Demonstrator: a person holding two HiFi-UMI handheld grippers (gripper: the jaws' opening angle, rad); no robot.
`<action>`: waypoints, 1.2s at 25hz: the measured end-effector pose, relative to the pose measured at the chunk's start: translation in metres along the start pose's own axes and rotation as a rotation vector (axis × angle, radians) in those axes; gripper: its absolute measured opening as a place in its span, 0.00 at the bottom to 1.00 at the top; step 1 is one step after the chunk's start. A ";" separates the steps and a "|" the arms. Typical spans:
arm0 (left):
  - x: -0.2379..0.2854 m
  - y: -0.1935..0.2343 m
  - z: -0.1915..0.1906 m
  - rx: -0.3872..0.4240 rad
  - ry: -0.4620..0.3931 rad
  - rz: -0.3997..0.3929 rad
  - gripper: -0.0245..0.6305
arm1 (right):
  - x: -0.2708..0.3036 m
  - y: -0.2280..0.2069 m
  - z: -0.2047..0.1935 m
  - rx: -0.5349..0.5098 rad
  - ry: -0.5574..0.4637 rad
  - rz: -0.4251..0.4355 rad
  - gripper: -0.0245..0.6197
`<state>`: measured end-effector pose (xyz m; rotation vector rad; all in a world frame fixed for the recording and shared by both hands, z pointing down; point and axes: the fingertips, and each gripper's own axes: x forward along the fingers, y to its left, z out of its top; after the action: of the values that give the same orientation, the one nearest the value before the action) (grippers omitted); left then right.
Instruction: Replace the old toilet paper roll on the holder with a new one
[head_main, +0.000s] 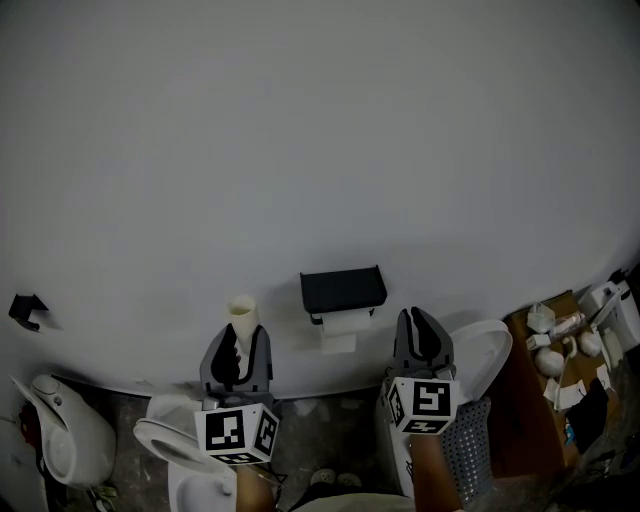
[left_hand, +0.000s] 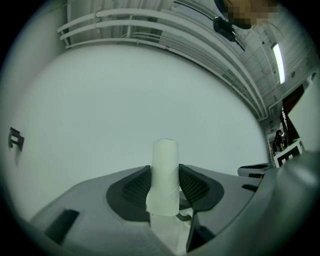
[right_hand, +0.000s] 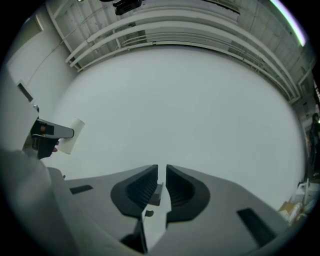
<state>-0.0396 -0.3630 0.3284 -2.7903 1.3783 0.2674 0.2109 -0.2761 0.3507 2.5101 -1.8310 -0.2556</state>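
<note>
Left gripper (head_main: 240, 345): closed on a slim pale tube (head_main: 242, 312), which is held upright between the pads, its top standing clear above the jaws.
Right gripper (head_main: 420, 325): jaws drawn together with nothing between them; it is held level, just right of the holder.
Holder (head_main: 343, 290): black, fixed to the wall between the two grippers; white paper (head_main: 342, 326) with a hanging sheet is seen under its cover.
Step in hand: the tube is judged to be the spent roll, already off the holder and due to be set aside.
Doing it well: the tube should be gripped lightly so that it is not crushed, and carried upright. The right gripper must be opened before anything else is taken.
Hard to make out: the spindle is hidden under the cover. How full the paper on the holder is cannot be told. The tube's lower end is masked by the jaws, and both hands are cut off at the head view's bottom edge.
</note>
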 end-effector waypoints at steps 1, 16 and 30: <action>0.000 0.000 0.000 0.000 -0.001 0.002 0.31 | 0.000 0.000 0.001 0.000 -0.001 0.002 0.10; -0.003 0.002 0.000 0.009 0.006 0.020 0.31 | 0.001 0.002 0.003 0.061 -0.004 0.025 0.08; -0.004 0.001 -0.003 0.011 0.009 0.018 0.31 | 0.000 0.001 0.000 0.066 0.007 0.020 0.08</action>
<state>-0.0426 -0.3608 0.3317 -2.7750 1.4033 0.2474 0.2104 -0.2766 0.3507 2.5305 -1.8919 -0.1882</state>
